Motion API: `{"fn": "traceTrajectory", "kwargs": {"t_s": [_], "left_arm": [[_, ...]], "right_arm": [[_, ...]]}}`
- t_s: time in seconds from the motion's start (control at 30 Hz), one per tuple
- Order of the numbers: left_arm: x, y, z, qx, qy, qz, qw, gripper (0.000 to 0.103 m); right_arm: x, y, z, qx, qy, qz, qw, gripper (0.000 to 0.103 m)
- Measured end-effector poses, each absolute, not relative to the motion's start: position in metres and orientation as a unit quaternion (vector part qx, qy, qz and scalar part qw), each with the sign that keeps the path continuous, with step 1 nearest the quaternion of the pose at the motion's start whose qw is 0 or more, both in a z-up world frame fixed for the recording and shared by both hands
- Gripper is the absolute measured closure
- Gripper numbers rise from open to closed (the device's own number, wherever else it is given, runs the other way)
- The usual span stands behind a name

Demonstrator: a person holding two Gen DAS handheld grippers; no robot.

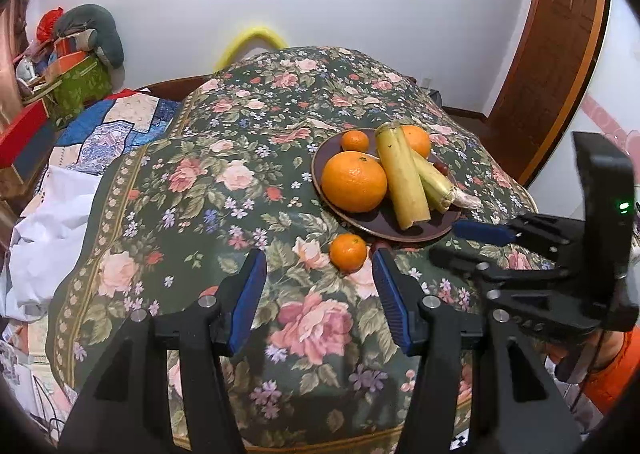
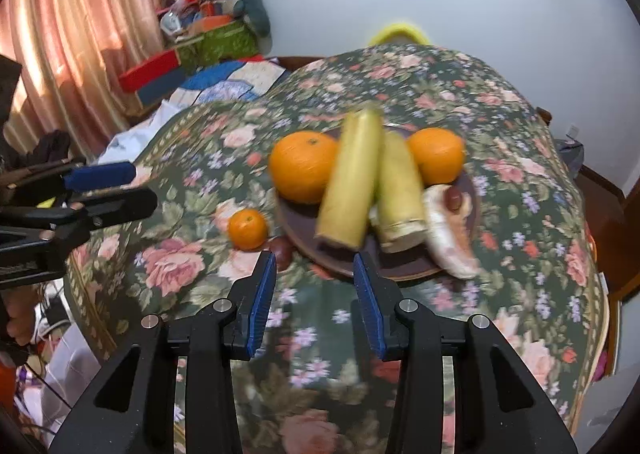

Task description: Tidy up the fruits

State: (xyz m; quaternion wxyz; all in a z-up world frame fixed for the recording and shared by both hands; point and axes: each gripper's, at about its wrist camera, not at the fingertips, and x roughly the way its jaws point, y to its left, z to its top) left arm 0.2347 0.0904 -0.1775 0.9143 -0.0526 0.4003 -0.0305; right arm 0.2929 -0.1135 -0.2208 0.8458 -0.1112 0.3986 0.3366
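A dark brown plate (image 1: 424,232) on the floral tablecloth holds a big orange (image 1: 354,181), a small tangerine (image 1: 355,141), another orange (image 1: 416,139) and two yellow-green stalks (image 1: 402,177). A small tangerine (image 1: 348,252) lies on the cloth just in front of the plate, beside a dark brown fruit (image 2: 280,250). My left gripper (image 1: 320,290) is open and empty, just short of the tangerine. My right gripper (image 2: 316,290) is open and empty at the plate's (image 2: 404,270) near rim; it also shows in the left wrist view (image 1: 472,242).
The round table under the floral cloth (image 1: 224,181) drops off at its near edge. A bed with a blue patchwork quilt (image 1: 108,125) and stacked boxes (image 1: 60,81) lies to the left. A wooden door (image 1: 552,65) stands at the right.
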Motion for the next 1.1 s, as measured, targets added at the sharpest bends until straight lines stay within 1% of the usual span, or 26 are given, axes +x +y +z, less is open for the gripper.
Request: {"fn": "traceTrajectory", "kwargs": {"t_s": [0.27, 0.47, 0.6, 0.77, 1.1], "left_arm": [[0.228, 0.108, -0.191, -0.075, 0.403, -0.031, 0.912, 0.048], [0.229, 0.112, -0.204, -0.073, 0.410, -0.025, 0.909, 0.048], [0.233, 0.113, -0.211, -0.075, 0.418, -0.026, 0.905, 0.048], [0.238, 0.108, -0.217, -0.067, 0.426, -0.030, 0.902, 0.048], [0.263, 0.081, -0.227, -0.059, 0.442, -0.047, 0.894, 0.048]], "right_arm": [[0.300, -0.089, -0.245, -0.125, 0.426, 0.335, 0.831, 0.066], [0.307, -0.083, -0.255, -0.116, 0.439, 0.339, 0.824, 0.067], [0.309, -0.075, -0.257, -0.114, 0.440, 0.342, 0.822, 0.076], [0.311, -0.076, -0.259, -0.105, 0.438, 0.341, 0.825, 0.085], [0.302, -0.108, -0.246, -0.085, 0.429, 0.352, 0.828, 0.086]]}}
